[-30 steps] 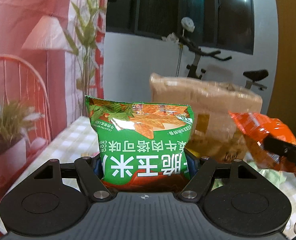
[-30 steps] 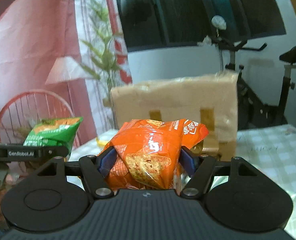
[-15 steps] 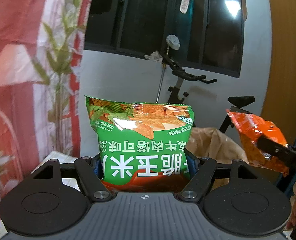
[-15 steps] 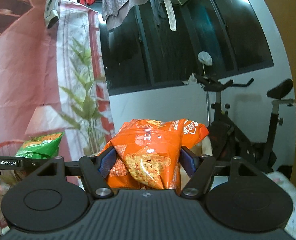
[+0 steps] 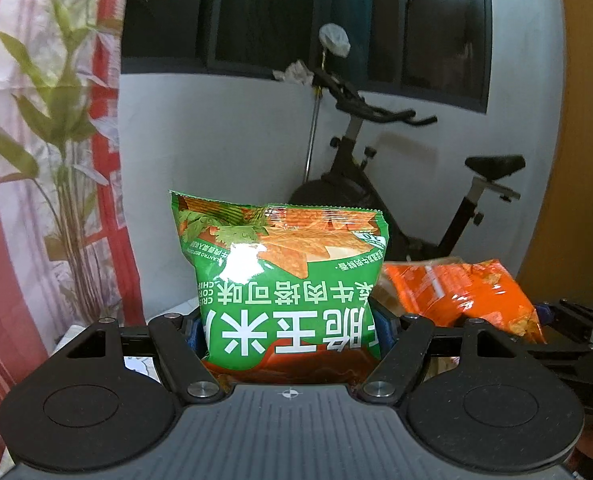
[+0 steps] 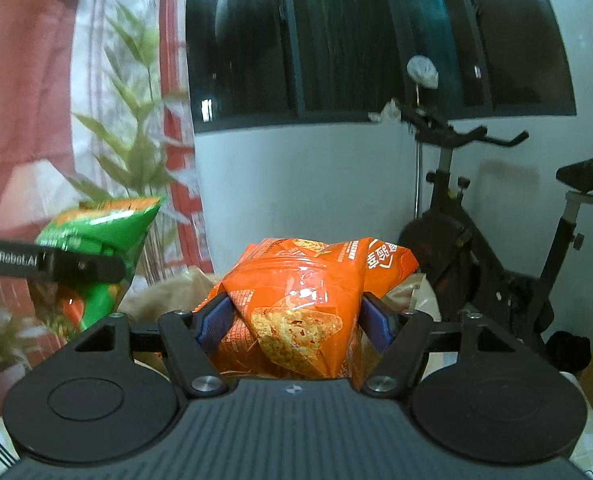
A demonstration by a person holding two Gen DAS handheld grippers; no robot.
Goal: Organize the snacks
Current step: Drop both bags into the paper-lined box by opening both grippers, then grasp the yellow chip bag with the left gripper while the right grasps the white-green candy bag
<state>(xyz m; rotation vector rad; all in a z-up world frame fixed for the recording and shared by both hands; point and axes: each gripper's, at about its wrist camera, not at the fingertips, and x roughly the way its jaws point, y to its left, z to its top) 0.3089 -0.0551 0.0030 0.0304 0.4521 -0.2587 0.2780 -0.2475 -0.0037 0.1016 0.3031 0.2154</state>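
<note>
My left gripper [image 5: 290,326] is shut on a green chip bag [image 5: 284,276], held upright in the air. The orange chip bag [image 5: 460,296] and part of the right gripper show at its right. My right gripper [image 6: 292,320] is shut on the orange chip bag [image 6: 308,304], also held up. The green bag [image 6: 100,240] in the left gripper's finger shows at the left of the right wrist view. A brown cardboard box [image 6: 164,292] peeks out just below and behind both bags.
An exercise bike [image 5: 376,184] stands behind against a white wall under dark windows. A plant and a red-and-white curtain [image 5: 56,160] are at the left. A checked tablecloth edge [image 6: 592,452] shows at the lower right.
Both grippers rose with their bags, then tilted back down a little. The cardboard box dropped almost out of sight below the bags. The orange bag moved closer to the green one.
</note>
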